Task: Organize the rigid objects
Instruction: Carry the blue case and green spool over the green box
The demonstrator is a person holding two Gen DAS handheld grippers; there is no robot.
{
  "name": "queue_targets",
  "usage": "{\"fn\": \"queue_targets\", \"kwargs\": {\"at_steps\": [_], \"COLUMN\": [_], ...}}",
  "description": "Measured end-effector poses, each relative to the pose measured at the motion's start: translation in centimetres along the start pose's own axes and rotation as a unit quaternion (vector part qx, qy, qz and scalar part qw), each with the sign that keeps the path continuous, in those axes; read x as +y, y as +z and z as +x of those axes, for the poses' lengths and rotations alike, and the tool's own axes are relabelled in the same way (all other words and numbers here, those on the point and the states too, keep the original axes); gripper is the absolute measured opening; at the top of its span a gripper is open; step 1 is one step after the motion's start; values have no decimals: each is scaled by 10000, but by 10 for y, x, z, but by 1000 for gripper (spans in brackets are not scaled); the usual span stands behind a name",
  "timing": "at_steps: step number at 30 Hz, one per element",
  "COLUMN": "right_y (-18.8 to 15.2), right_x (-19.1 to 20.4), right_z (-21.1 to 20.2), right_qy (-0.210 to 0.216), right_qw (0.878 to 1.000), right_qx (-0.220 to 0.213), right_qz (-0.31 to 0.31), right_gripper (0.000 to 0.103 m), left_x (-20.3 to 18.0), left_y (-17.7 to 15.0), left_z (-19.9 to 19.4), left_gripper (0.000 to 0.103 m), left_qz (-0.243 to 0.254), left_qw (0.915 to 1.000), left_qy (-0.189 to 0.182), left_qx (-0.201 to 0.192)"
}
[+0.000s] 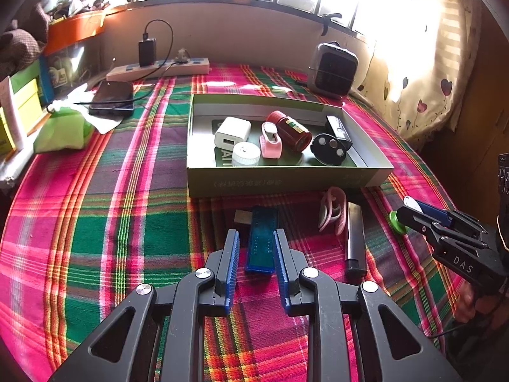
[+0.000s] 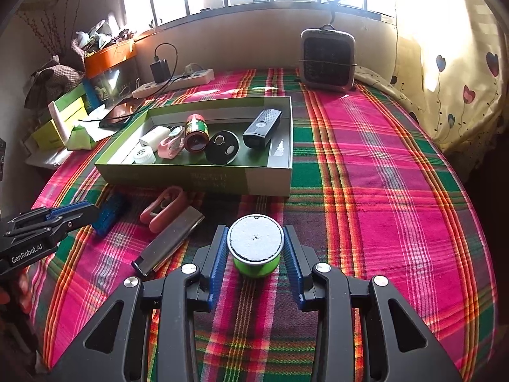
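My right gripper (image 2: 255, 251) straddles the green tub (image 2: 254, 256) on the plaid cloth (image 2: 381, 191), jaws apart, pads just beside its walls. I judge it light, stiff and slick-sided (foil top looks fragile), so I'd pinch low on the wall. My left gripper (image 1: 255, 248) is open around the blue block (image 1: 261, 238). Only the right view shows the foil top; the left shows the box (image 1: 286, 180) contents squarely.

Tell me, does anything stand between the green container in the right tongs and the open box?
Nothing visible does. The green container sits between the right tongs; bare plaid cloth leads to the box. The pink clip lies left of that path.
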State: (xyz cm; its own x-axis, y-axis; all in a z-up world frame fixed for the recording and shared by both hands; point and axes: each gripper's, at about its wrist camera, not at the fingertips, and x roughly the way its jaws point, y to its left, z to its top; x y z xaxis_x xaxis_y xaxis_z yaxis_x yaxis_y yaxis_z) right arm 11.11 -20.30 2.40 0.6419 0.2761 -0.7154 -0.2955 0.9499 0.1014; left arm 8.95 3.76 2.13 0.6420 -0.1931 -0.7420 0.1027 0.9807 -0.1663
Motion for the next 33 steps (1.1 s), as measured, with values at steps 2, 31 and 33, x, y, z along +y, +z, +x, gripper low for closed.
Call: {"fn": "queue_targets", "kwargs": {"at_steps": [2, 31, 33], "right_y": [0, -1, 0], "right_x": [-1, -2, -1], "right_z": [0, 1, 0], "right_qy": [6, 115, 118], "right_qw": [10000, 9999, 9999], "right_qx": [2, 4, -13], "right_qz": [17, 77, 63], "right_gripper": [36, 36, 36], "left_x": [-1, -21, -20], "left_y": [-1, 1, 2], "left_z": [3, 26, 24], "left_gripper": [30, 21, 21], "left_qz": [35, 499, 477], "left_qw": [10000, 9978, 9980], "left_qy": [47, 420, 391], "left_qx": [50, 128, 100]}}
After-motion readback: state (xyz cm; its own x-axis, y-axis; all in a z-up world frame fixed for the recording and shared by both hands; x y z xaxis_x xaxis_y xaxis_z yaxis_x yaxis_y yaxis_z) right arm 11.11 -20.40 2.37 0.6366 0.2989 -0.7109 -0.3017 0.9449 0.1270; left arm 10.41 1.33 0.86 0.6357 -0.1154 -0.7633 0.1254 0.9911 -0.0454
